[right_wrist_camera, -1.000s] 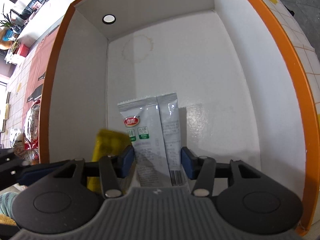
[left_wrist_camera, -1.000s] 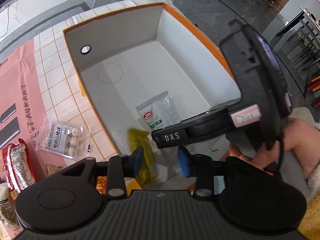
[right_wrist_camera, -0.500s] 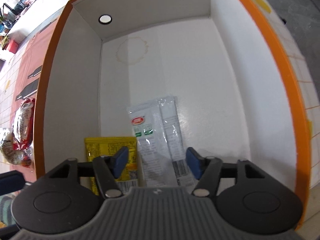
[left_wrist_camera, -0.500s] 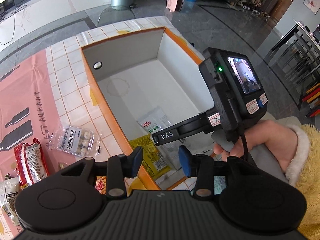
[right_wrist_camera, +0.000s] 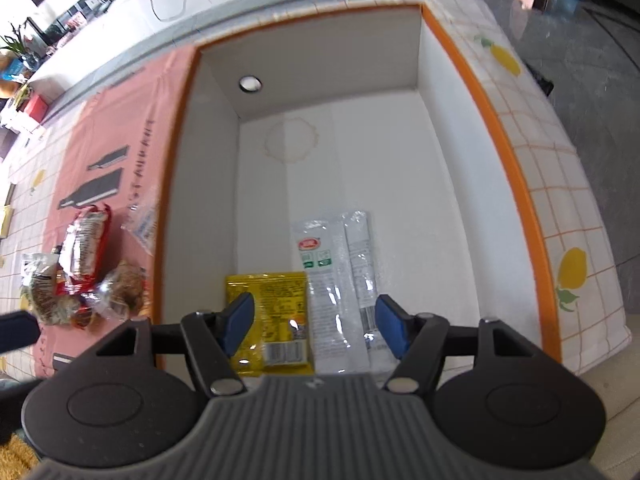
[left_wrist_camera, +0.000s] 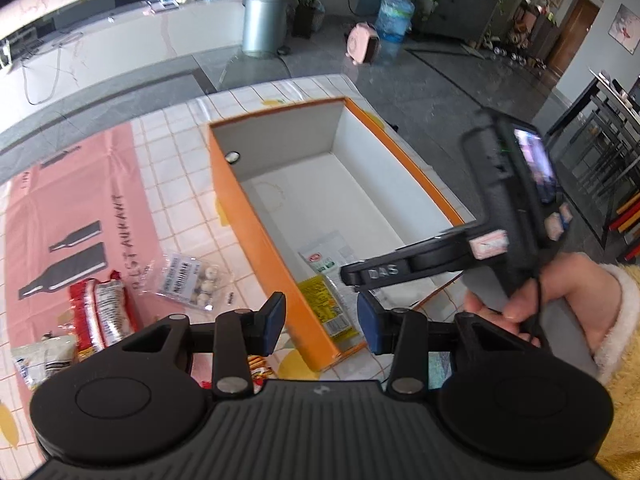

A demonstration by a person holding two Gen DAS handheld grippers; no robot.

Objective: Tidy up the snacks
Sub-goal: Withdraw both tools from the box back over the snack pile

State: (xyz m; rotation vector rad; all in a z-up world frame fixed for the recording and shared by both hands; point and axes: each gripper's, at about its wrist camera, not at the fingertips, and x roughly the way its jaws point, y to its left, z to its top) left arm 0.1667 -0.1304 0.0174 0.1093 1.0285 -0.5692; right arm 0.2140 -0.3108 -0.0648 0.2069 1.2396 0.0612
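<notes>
An orange box with a white inside stands on the tiled table. On its floor near the front wall lie a yellow packet and a white packet, flat and side by side; both also show in the left wrist view, yellow packet and white packet. My right gripper hovers above them, open, nothing between its blue pads. My left gripper is open and empty over the box's near left corner. The right gripper's body and the hand holding it show at right.
Loose snacks lie on the table left of the box: a clear pack of white balls, a red packet, a pale packet, and brownish packs. A pink mat covers the left side. The table edge runs just right of the box rim.
Both grippers have risen and pulled back from the box. The right jaws widened and left the white packet flat on the floor. The yellow packet has dropped and now lies beside it.
</notes>
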